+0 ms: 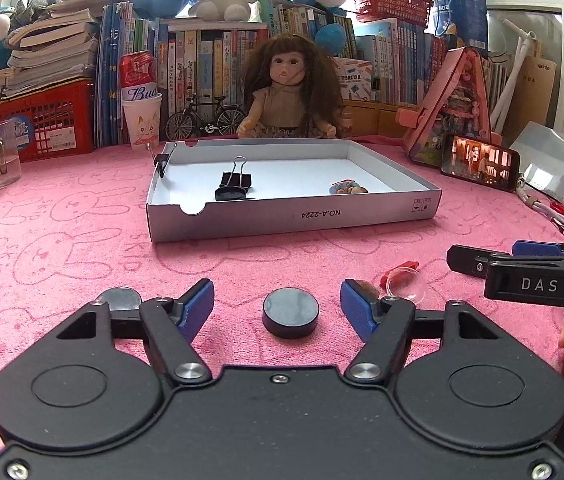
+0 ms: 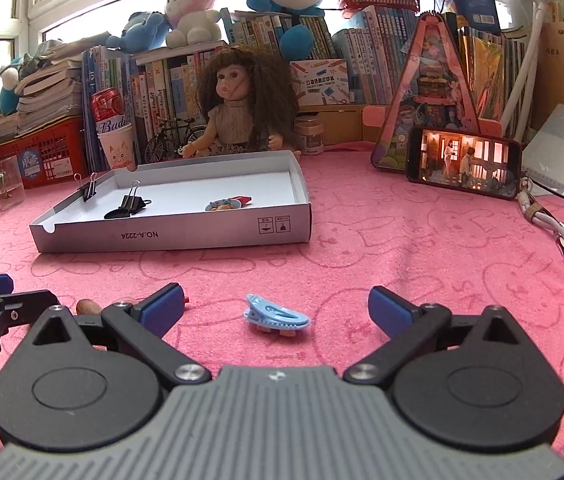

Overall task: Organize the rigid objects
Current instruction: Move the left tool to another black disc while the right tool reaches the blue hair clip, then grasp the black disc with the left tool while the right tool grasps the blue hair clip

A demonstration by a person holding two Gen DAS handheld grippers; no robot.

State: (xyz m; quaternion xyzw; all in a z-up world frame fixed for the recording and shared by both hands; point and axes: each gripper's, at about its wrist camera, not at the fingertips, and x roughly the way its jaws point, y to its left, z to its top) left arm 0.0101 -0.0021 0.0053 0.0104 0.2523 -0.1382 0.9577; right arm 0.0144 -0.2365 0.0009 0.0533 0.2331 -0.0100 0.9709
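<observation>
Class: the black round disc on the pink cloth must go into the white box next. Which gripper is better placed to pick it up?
Left. The black disc lies between the left gripper's open fingers. The right gripper frames a blue hair clip instead.

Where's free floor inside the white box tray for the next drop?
White box tray: the middle and back of the floor are bare, between the binder clip with the black disc on the left and the small figure at front right. The left wall is crowded: a second clip sits on its rim.
</observation>
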